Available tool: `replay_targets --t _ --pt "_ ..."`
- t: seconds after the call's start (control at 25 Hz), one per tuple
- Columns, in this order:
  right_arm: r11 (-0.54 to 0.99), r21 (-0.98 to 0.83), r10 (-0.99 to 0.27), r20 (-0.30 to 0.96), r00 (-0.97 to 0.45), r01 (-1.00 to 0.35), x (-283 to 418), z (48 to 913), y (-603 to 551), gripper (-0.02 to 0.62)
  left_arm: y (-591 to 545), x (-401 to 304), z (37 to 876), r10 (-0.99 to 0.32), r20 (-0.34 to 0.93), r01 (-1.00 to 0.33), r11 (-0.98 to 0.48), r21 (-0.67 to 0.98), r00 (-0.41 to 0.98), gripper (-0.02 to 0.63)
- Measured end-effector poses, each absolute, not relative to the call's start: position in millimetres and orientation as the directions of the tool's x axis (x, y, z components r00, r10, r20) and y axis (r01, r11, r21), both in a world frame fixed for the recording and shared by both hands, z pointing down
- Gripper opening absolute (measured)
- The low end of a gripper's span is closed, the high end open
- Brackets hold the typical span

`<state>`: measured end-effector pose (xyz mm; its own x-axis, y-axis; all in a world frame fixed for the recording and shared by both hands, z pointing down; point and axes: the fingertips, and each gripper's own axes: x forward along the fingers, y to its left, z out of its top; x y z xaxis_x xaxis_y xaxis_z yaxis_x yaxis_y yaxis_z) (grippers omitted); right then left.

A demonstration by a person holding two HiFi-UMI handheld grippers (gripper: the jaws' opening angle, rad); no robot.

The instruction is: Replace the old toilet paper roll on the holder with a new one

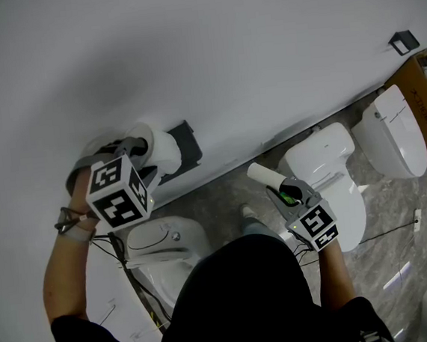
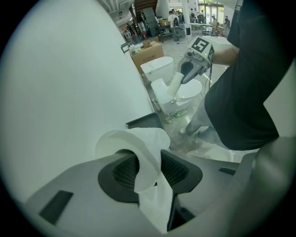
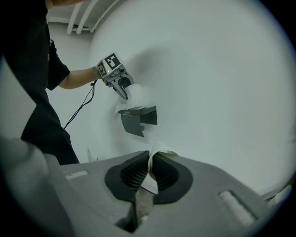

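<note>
Room, head view: white wall [image 1: 224, 45] meets a grey marbled floor [image 1: 223, 195], with white toilets [image 1: 325, 156] standing along its foot.
Left gripper, head view: the left gripper [image 1: 140, 147] is up at the wall, marker cube toward the camera, with the new roll [image 1: 163, 150] at its tip.
New roll, head view: its long axis runs along the wall. The core opening faces the gripper and the far end lies just beside the dark holder [image 1: 186, 140]. Whether they touch cannot be told.
Right gripper, head view: the right gripper [image 1: 287, 191] is well apart from the holder, over the toilets. It holds the old tube [image 1: 263, 175], whose long axis slants from the jaws toward the wall.
Left gripper view, jaws: clamped on the side wall of the new roll [image 2: 122, 139], one jaw inside the core and one outside.
Left gripper view, surroundings: the holder [image 2: 145, 121] sits just beyond the roll. Farther off, the right gripper [image 2: 188, 69] holds the old tube [image 2: 175, 84] pointing down toward a toilet, near a cardboard box [image 2: 147, 52].
Right gripper view, jaws: almost together, pinching the flattened rim of the old tube [image 3: 159, 150], which points away at the wall.
Right gripper view, distance: the left gripper [image 3: 122, 88] holds the new roll [image 3: 136, 95] just above the holder [image 3: 136, 118].
</note>
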<state>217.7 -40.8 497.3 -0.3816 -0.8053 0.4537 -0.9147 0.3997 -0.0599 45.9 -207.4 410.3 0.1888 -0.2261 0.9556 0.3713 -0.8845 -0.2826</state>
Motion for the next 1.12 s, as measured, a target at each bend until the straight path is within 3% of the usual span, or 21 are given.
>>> replay_targets --t 0.68,1.12 --pt "0.409 -0.053 -0.794 0.471 -0.384 -0.911 210.4 502.0 -43.7 0.02 -212.5 43.0 414.5 -0.23 0.946 0.399 -0.864 -0.307 0.23 0.246" --pt "0.418 -0.048 -0.793 0.469 -0.39 -0.907 204.5 502.3 -46.1 0.02 -214.8 33.4 405.9 -0.243 0.939 0.39 -0.862 -0.323 0.243 0.261"
